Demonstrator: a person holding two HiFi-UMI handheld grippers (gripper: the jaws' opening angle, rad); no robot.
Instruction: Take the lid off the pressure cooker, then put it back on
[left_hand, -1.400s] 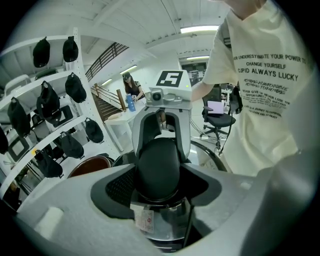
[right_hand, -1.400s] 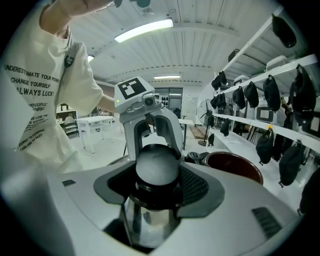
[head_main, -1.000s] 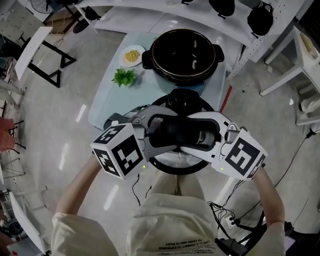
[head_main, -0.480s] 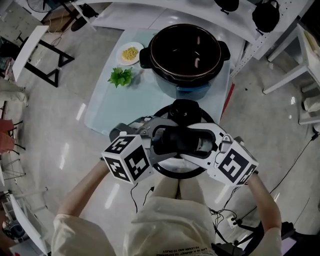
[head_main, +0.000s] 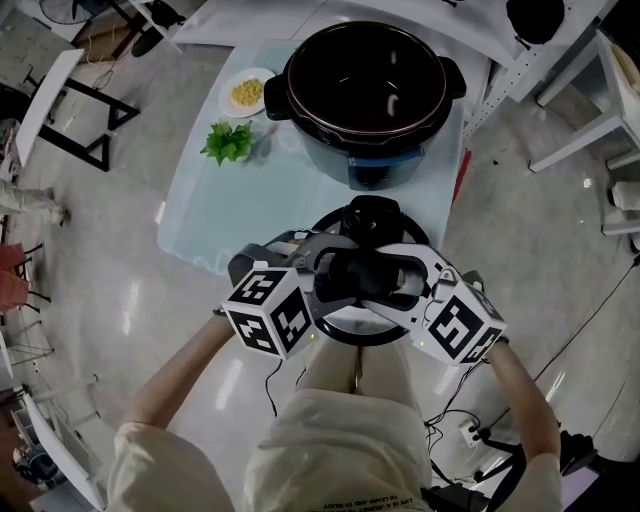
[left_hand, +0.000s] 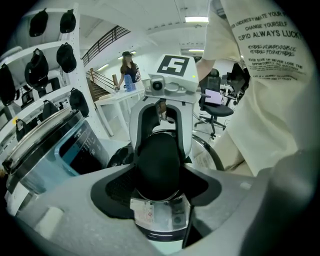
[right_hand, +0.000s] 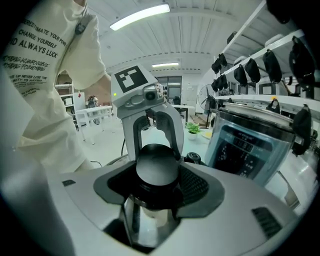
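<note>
**A:** Straight to the lid (head_main: 360, 338): off the pressure cooker (head_main: 375, 160), held roughly level at the near edge of the table (head_main: 270, 200), right in front of the person (head_main: 340, 440).

**B:** Held by the black handle (head_main: 365, 275) in the middle, and from both sides at once. Looking along the left gripper (left_hand: 157, 180): fingers (left_hand: 85, 200) closed onto that handle, spread fairly wide around the fat knob, with nothing else between them.

**A:** Same again along the right gripper (right_hand: 156, 185). Pads (right_hand: 192, 185) pressed to either flank of the handle, also set wide. No gap to speak of.

**B:** Facing each other across the knob, too, with the marker cubes (head_main: 268, 312) out to either side in the head view.

**A:** And the cooker?

**B:** Standing open at the far end of the table, dark pot bare, control panel turned toward the person. Well apart from the lid.

**A:** On the lid's far side, toward the cooker, a round black valve cap (head_main: 372, 218).

**B:** Left of the cooker, a small plate (head_main: 230, 104) of yellow kernels. Just nearer than that, a sprig of green leaves (head_main: 228, 142) lying on the table. Neither anywhere near the fingers.
</note>
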